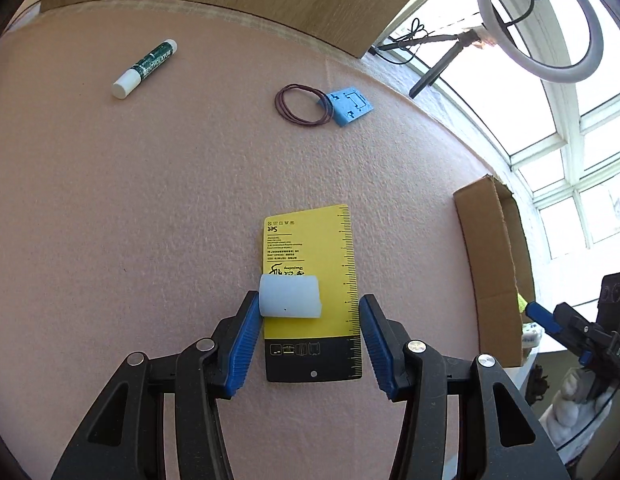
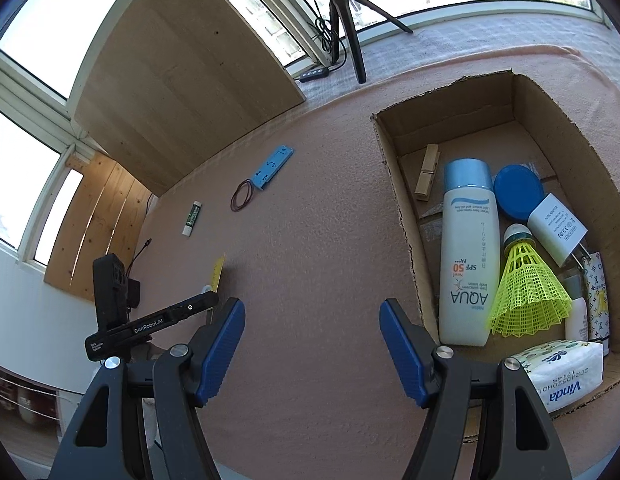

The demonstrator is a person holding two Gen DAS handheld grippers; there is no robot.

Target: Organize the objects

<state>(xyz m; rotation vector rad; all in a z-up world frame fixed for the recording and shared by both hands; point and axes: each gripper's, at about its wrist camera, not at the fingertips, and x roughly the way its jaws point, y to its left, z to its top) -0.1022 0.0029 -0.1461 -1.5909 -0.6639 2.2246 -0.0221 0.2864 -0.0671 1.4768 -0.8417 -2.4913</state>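
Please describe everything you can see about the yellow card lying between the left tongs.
The yellow card lies flat on the pink mat. It looks like thin printed cardboard, with a ruler scale along one long edge, black text and a black band at the near end. A small white cylinder rests on it. The open left tongs flank it; contact is unclear.

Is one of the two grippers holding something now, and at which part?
Nothing is held. The left gripper is open around the white cylinder on the yellow card. The right gripper is open above bare mat.
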